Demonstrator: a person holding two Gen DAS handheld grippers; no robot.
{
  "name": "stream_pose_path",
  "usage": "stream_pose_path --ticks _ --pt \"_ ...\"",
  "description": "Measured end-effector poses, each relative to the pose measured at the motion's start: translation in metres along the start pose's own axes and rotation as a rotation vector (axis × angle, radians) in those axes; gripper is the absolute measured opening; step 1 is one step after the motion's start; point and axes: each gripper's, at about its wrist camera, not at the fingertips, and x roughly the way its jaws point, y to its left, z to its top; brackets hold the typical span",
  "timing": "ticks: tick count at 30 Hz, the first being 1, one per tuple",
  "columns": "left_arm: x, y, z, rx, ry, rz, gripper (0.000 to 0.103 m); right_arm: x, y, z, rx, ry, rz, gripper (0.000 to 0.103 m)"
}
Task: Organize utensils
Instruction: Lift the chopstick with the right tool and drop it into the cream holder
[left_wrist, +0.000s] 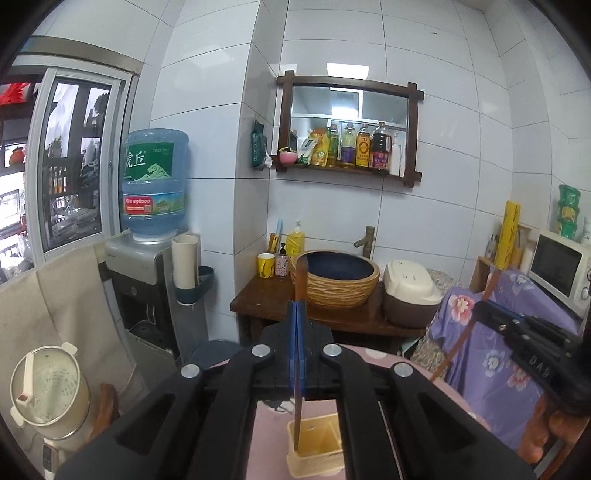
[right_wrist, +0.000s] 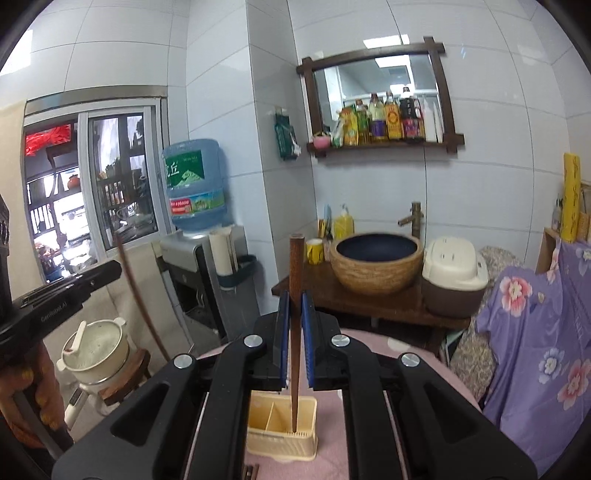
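Note:
My left gripper (left_wrist: 297, 306) is shut on a brown chopstick (left_wrist: 300, 280), held upright, its lower tip at the left edge of the cream utensil holder (left_wrist: 317, 448) on the pink table. My right gripper (right_wrist: 294, 299) stands slightly apart around a second brown chopstick (right_wrist: 295, 266), upright, its tip inside the right compartment of the cream holder (right_wrist: 282, 424). A gap shows between the blue pads and the stick. Each gripper also shows in the other's view: the right one (left_wrist: 480, 306) with its stick, the left one (right_wrist: 118, 267) with its stick.
The pink table (right_wrist: 369, 343) bears the holder. Beyond are a wooden stand with a woven basin (left_wrist: 338, 278), a water dispenser (left_wrist: 155, 206), a rice cooker (left_wrist: 410, 291), purple floral cloth (left_wrist: 480, 350), a microwave (left_wrist: 557, 266) and a pot (left_wrist: 48, 387).

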Motion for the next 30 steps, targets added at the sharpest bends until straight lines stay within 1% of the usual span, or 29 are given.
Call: stream_pose_path --ticks 3,4,6,9,12,17,21,23,25,26,27,28,29,30 --pt "0.021 -0.009 -0.009 -0.015 0.027 -0.011 0.002 0.022 0.007 -0.014 0.008 0.014 -0.009 0.008" --pt "0.028 -0.011 -0.015 -0.017 0.028 -0.003 0.002 0.029 0.008 -0.02 0.007 0.016 -0.019 0.008" --pt "0.041 -0.012 -0.028 -0.02 0.033 0.004 0.002 0.05 0.008 -0.038 0.006 0.054 -0.023 0.008" --pt "0.059 -0.003 -0.049 -0.057 0.11 -0.008 0.002 0.072 0.004 -0.067 0.034 0.112 -0.014 0.008" --pt "0.064 0.005 -0.071 -0.03 0.136 0.012 0.002 0.085 0.003 -0.091 0.023 0.148 -0.01 0.008" --pt "0.064 0.018 -0.101 -0.058 0.177 -0.009 0.002 0.108 -0.007 -0.121 0.079 0.218 -0.016 0.008" --pt "0.065 0.024 -0.119 -0.049 0.198 -0.002 0.002 0.114 -0.011 -0.136 0.102 0.252 -0.002 0.008" --pt "0.066 0.031 -0.125 -0.068 0.207 0.003 0.002 0.115 -0.015 -0.141 0.122 0.259 0.001 0.008" --pt "0.066 0.043 -0.131 -0.094 0.213 0.02 0.004 0.115 -0.018 -0.145 0.135 0.279 0.015 0.016" --pt "0.067 0.047 -0.133 -0.101 0.216 0.03 0.014 0.115 -0.018 -0.148 0.132 0.288 0.018 0.033" --pt "0.067 0.053 -0.136 -0.109 0.22 0.038 0.025 0.112 -0.018 -0.15 0.123 0.278 0.014 0.054" --pt "0.067 0.058 -0.139 -0.119 0.22 0.044 0.053 0.107 -0.018 -0.151 0.111 0.256 0.003 0.059" --pt "0.066 0.066 -0.143 -0.134 0.212 0.056 0.066 0.102 -0.017 -0.151 0.085 0.233 -0.009 0.059" --pt "0.064 0.072 -0.147 -0.148 0.202 0.07 0.066 0.099 -0.016 -0.151 0.059 0.229 -0.01 0.059"
